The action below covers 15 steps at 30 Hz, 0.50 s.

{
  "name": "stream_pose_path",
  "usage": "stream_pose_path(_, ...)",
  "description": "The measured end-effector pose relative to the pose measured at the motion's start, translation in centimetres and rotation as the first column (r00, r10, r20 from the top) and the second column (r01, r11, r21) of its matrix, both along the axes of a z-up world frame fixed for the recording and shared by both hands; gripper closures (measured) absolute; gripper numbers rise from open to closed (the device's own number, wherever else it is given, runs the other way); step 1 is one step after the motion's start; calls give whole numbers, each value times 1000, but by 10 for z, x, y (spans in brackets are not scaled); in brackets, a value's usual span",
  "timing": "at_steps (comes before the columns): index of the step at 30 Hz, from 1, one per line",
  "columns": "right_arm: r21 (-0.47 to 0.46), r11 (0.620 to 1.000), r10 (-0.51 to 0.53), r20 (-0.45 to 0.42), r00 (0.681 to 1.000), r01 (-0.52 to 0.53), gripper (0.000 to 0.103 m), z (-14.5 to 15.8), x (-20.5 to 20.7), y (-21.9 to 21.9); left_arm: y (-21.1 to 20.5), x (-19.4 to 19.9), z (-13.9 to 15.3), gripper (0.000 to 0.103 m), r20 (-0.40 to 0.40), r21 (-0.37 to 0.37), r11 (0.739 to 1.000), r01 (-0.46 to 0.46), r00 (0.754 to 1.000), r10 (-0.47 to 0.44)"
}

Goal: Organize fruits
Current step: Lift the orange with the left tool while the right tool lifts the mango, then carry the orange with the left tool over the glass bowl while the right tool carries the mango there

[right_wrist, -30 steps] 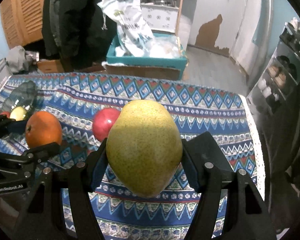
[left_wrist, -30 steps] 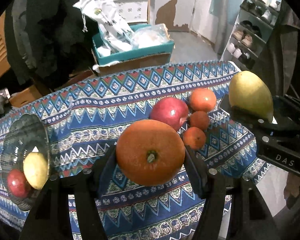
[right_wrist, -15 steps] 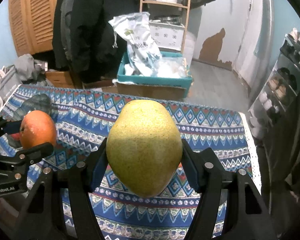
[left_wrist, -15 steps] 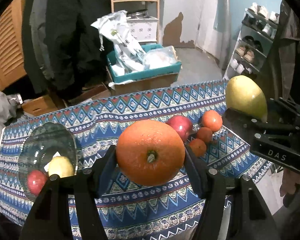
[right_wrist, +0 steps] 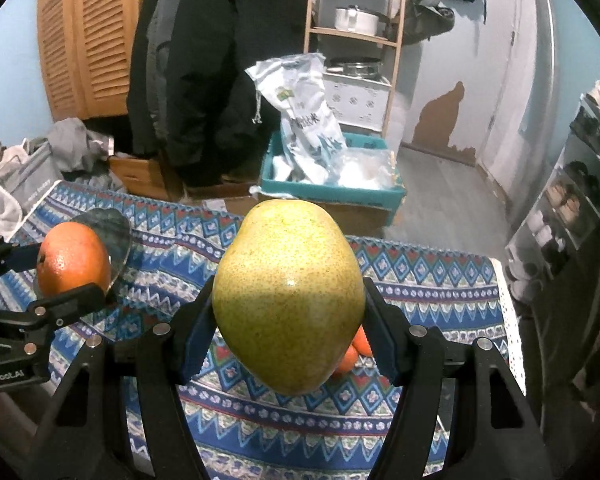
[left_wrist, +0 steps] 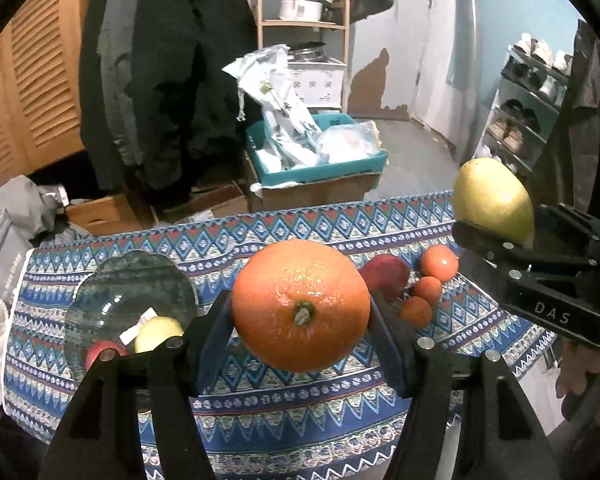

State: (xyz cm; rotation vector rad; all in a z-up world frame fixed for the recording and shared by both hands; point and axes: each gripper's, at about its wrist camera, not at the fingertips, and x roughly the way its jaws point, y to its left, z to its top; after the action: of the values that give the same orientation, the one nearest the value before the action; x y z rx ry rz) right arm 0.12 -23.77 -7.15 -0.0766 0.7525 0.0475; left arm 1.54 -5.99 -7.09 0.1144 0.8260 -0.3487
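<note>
Left wrist view first: biggest thing is the table under a blue patterned cloth [left_wrist: 260,408], running across the whole lower half. On its left side sits a dark glass bowl [left_wrist: 112,292] with a red apple [left_wrist: 100,350] and a yellowish fruit [left_wrist: 156,332] inside it, touching each other. Front and centre, the left gripper [left_wrist: 300,316] is clamped on a big orange [left_wrist: 300,304], stem end facing the camera, pads pressing on both sides and the fruit held up clear of the cloth. Over on the right you can see the right gripper [left_wrist: 496,220] from the side, squeezing a yellow-green pear [left_wrist: 492,200], also up in the air, and part of a hand [left_wrist: 588,384] shows below it. Between the two held fruits, on the cloth, there's a second red apple [left_wrist: 386,276] partly hidden behind the orange, and just beside it three small tangerines [left_wrist: 428,288] bunched together. Right wrist view is pretty much all pear [right_wrist: 288,300], fat end up, pinched on both sides by that gripper's pads, with the orange [right_wrist: 74,258] in the other gripper off to the left in front of the bowl's rim [right_wrist: 118,224], and a bit of tangerine [right_wrist: 346,360] peeking out below the pear.
</note>
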Motion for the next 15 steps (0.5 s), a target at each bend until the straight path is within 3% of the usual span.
stream_pose_path(15,-8,997,73,24,997,-73,36,14,18,47,47,9,9,36,19,-27,995,-97,995,98)
